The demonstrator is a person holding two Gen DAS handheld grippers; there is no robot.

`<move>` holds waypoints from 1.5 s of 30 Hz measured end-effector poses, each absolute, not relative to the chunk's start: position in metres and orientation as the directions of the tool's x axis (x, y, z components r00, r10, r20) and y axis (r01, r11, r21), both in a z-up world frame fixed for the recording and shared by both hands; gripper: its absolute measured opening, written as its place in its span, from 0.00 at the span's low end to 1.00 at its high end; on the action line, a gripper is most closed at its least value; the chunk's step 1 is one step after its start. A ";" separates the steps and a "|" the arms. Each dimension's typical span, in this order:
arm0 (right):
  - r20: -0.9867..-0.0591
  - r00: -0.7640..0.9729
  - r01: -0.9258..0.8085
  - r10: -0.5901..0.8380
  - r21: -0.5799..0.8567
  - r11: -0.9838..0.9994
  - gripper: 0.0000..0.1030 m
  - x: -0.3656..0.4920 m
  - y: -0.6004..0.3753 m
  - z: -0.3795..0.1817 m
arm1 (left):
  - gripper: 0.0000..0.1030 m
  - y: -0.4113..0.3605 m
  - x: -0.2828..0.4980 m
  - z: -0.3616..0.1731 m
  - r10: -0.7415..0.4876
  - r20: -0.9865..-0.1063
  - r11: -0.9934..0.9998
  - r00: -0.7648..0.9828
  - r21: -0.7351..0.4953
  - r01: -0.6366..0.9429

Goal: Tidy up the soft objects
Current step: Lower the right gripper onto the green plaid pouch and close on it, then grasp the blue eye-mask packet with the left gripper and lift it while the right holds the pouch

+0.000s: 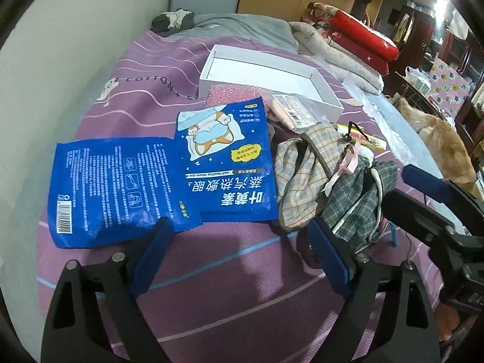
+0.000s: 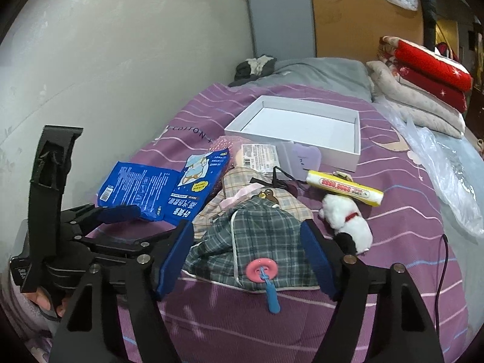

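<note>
On the purple bedsheet lie two blue eye-mask packets [image 1: 169,178] [image 2: 169,187], a beige plaid cloth pouch [image 1: 302,175] [image 2: 242,187], a grey-green plaid pouch [image 1: 360,199] [image 2: 266,242] with a pink ring pull [image 2: 261,269], a small white plush dog [image 2: 348,224] and a yellow tissue pack [image 2: 345,192] [image 1: 366,139]. An open white box [image 1: 269,75] [image 2: 302,127] sits behind them. My left gripper [image 1: 242,242] is open over bare sheet between the blue packet and the grey-green pouch. My right gripper [image 2: 248,251] is open, its jaws on either side of the grey-green pouch.
A pink packaged item [image 1: 290,112] [image 2: 257,157] and pink bubble wrap [image 1: 230,96] lie by the box. Folded red and beige blankets [image 1: 357,42] [image 2: 423,84] are stacked at the far right. Clear plastic bag [image 2: 447,175] lies at the right. The wall [image 2: 121,60] runs along the left.
</note>
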State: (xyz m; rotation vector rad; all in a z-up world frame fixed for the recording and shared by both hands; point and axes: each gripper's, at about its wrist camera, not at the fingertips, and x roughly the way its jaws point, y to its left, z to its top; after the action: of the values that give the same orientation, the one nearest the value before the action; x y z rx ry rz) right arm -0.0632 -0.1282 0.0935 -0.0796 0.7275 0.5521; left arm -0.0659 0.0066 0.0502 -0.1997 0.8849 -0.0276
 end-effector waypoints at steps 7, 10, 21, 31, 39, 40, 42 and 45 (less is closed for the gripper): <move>-0.685 0.603 -0.469 0.409 0.111 0.876 0.60 -0.047 -0.125 0.081 | 0.85 0.010 -0.067 0.051 -0.144 -0.756 0.973 0.639 -0.227 -0.049; -0.702 0.573 -0.470 0.424 0.142 0.871 0.52 -0.045 -0.126 0.074 | 0.84 0.013 -0.065 0.050 -0.155 -0.756 0.968 0.636 -0.245 -0.056; -0.696 0.566 -0.463 0.443 0.176 0.869 0.35 -0.053 -0.130 0.067 | 0.83 0.022 -0.066 0.049 -0.187 -0.744 0.950 0.641 -0.303 -0.075; -0.675 0.588 -0.458 0.445 0.175 0.872 0.34 -0.060 -0.134 0.071 | 0.82 0.037 -0.061 0.050 -0.118 -0.739 0.947 0.663 -0.285 -0.150; -0.679 0.589 -0.461 0.438 0.163 0.872 0.34 -0.060 -0.133 0.069 | 0.85 0.062 -0.024 0.049 -0.181 -0.758 0.930 0.626 -0.339 -0.142; -0.679 0.589 -0.461 0.439 0.163 0.872 0.34 -0.060 -0.133 0.069 | 0.88 0.064 -0.021 0.047 -0.199 -0.760 0.926 0.619 -0.352 -0.135; -0.679 0.588 -0.462 0.440 0.165 0.872 0.34 -0.060 -0.132 0.069 | 0.90 0.064 -0.013 0.045 -0.238 -0.763 0.921 0.601 -0.373 -0.109; -0.679 0.585 -0.463 0.443 0.169 0.870 0.34 -0.060 -0.133 0.068 | 0.91 0.058 -0.004 0.044 -0.256 -0.770 0.924 0.585 -0.373 -0.086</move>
State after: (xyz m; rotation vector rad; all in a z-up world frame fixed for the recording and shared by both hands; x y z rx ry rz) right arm -0.0597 -0.1327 0.0684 -0.0276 0.7842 0.5287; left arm -0.0043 0.0578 0.0443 -0.3950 0.9475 -0.1021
